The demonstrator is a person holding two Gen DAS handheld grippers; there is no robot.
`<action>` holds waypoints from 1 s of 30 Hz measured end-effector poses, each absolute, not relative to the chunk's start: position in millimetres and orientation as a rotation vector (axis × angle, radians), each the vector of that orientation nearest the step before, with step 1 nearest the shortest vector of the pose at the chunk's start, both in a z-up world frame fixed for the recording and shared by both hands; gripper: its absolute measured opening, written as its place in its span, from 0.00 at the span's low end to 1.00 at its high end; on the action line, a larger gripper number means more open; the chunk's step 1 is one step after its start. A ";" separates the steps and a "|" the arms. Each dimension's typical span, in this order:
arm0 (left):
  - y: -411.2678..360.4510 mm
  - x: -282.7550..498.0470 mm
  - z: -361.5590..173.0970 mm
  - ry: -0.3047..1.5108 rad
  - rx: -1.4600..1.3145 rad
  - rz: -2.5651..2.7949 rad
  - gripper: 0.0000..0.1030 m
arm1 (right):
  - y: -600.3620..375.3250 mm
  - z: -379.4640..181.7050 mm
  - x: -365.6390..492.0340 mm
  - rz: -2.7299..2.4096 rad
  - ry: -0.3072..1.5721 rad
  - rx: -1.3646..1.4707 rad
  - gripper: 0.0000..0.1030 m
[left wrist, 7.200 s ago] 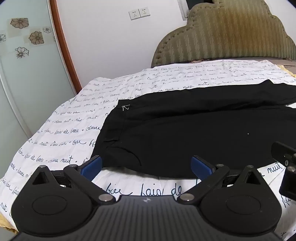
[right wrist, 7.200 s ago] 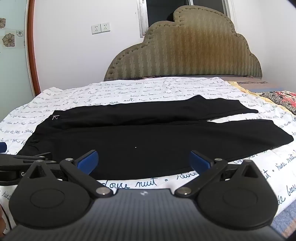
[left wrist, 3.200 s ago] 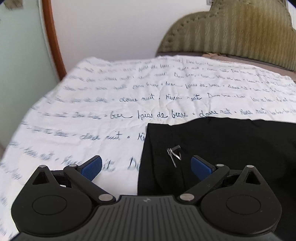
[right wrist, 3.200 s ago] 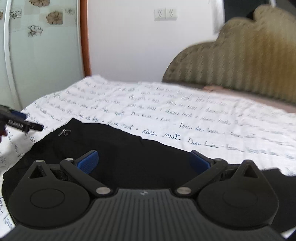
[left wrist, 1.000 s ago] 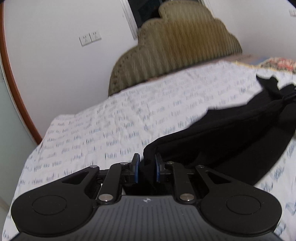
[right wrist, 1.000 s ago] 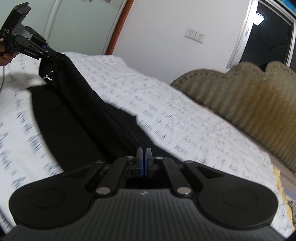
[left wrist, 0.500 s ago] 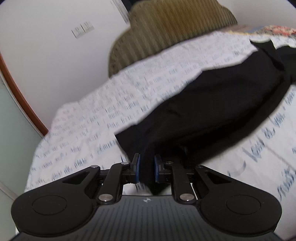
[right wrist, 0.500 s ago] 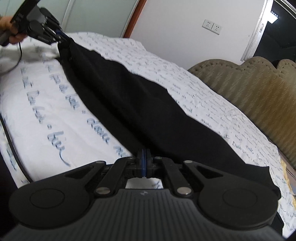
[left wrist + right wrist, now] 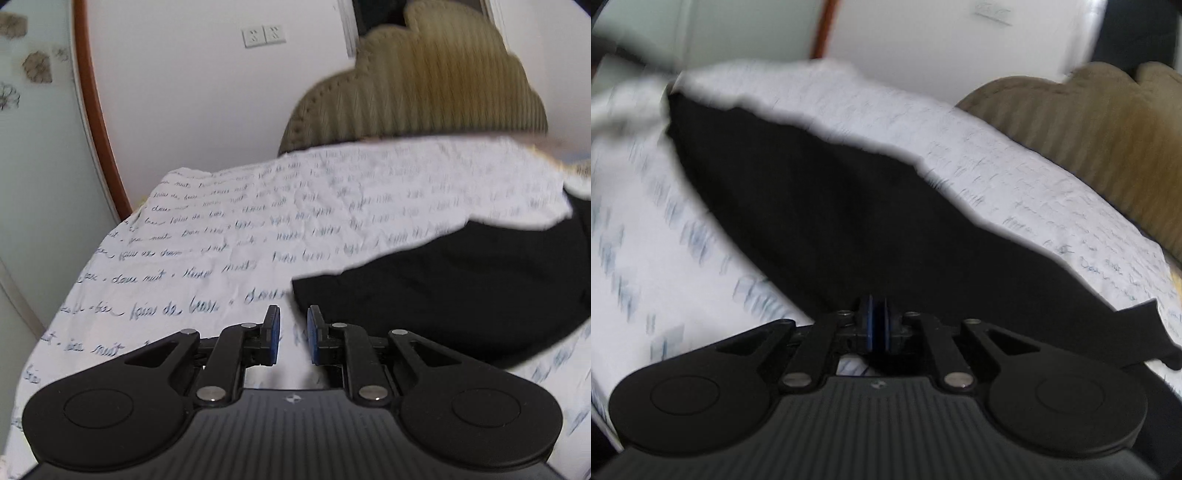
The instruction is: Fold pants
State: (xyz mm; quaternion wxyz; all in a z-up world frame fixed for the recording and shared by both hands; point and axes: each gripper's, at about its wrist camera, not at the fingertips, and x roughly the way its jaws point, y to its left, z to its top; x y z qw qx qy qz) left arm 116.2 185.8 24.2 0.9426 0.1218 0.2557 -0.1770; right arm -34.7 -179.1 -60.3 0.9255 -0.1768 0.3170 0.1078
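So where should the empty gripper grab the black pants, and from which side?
Probably the near corner of the black pants, the pointed end lying flat on the sheet just ahead and right of the left gripper. Come in low from the left, over bare sheet. That corner is a free edge the slightly open fingers could slide around.

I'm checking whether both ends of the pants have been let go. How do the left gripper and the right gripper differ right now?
The left gripper has a gap between its blue pads with only the printed sheet showing through; the right gripper has its pads pressed together. The left gripper holds nothing, the black pants lying just beside it; the right gripper appears to be pinching the pants. Both hang low over the bed.
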 end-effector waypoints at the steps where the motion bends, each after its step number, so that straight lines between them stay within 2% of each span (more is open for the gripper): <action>1: 183.6 118.1 26.2 0.527 0.230 -0.371 0.16 | -173.6 -61.1 -40.1 0.222 0.645 -0.413 0.06; 4: 179.2 127.0 24.2 0.577 0.158 -0.396 0.16 | -169.6 -46.6 -43.5 0.204 0.620 -0.394 0.06; 6: 181.3 131.7 19.9 0.615 0.094 -0.396 0.16 | -160.7 -29.0 -40.7 0.226 0.550 -0.357 0.12; 7: 182.8 133.1 17.8 0.629 0.074 -0.384 0.16 | -151.1 -20.9 -37.7 0.252 0.516 -0.347 0.21; 8: 185.3 134.0 15.7 0.638 0.062 -0.368 0.16 | -136.9 -14.0 -33.2 0.293 0.486 -0.346 0.35; 11: 193.2 131.6 10.1 0.657 0.081 -0.306 0.16 | -77.7 -4.8 -19.1 0.446 0.400 -0.466 0.59; 14: 202.5 123.9 7.1 0.659 0.117 -0.278 0.16 | -11.8 -8.1 -9.4 0.527 0.296 -0.720 0.69; 17: 211.9 115.4 7.6 0.657 0.123 -0.303 0.16 | 36.5 -14.2 7.5 0.616 0.244 -0.868 0.71; 19: 217.2 109.8 8.1 0.652 0.133 -0.323 0.16 | 56.4 -23.1 23.0 0.632 0.240 -0.948 0.68; 20: 219.2 107.2 8.3 0.654 0.137 -0.337 0.16 | 63.1 -29.2 31.9 0.620 0.242 -0.996 0.57; 21: 220.3 105.1 8.1 0.658 0.138 -0.355 0.16 | 69.6 -34.5 39.5 0.611 0.250 -1.043 0.43; 22: 220.9 103.1 7.5 0.663 0.136 -0.381 0.16 | 74.6 -38.3 46.3 0.617 0.268 -1.075 0.10; 23: 220.2 101.0 6.6 0.668 0.134 -0.413 0.16 | 76.2 -39.8 54.9 0.631 0.292 -1.075 0.06; 30: 172.3 111.9 1.9 0.640 0.147 -0.611 0.16 | 28.6 20.7 112.6 0.664 0.406 -0.573 0.06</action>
